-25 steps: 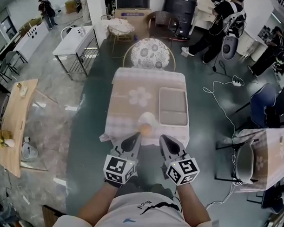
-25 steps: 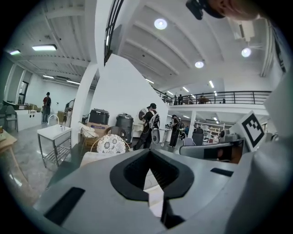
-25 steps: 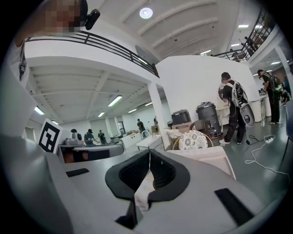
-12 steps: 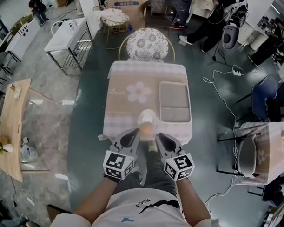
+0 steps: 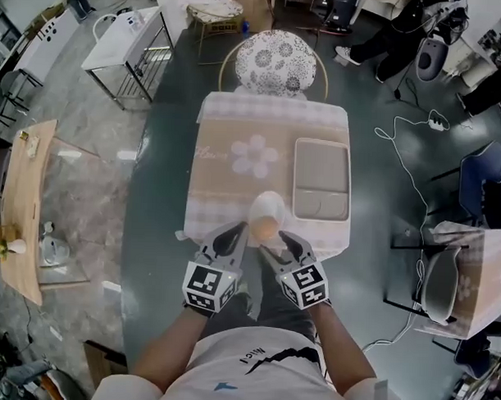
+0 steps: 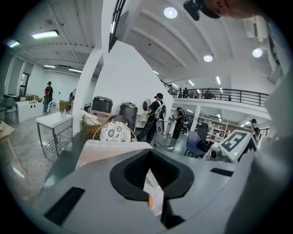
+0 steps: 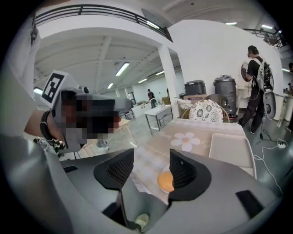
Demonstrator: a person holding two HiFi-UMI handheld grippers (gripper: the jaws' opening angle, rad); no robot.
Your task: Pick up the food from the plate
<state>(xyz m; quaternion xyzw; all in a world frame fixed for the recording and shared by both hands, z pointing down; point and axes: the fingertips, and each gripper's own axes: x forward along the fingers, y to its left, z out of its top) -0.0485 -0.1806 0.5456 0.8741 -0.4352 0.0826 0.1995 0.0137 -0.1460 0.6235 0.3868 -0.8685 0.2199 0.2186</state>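
A round orange piece of food (image 5: pixel 264 229) lies on the near part of a white plate (image 5: pixel 267 205), at the near edge of the cloth-covered table (image 5: pixel 226 182). My left gripper (image 5: pixel 236 231) is shut, its tip just left of the food; its own view shows a sliver of the food (image 6: pixel 149 201) and plate (image 6: pixel 155 189) past the closed jaws. My right gripper (image 5: pixel 278 243) sits just right of the food, and its jaws are opening. In the right gripper view the food (image 7: pixel 165 181) shows between the parted pads, close to the right one, with nothing gripped.
A shallow beige tray (image 5: pixel 321 179) lies on the table right of the plate. A chair with a patterned cushion (image 5: pixel 277 63) stands at the far side. A wooden table (image 5: pixel 24 220) is at the left, cables (image 5: pixel 408 151) trail on the floor at the right.
Both grippers have come closer to the plate and the orange food. The right gripper's jaws have parted from shut, and it has angled in toward the food.
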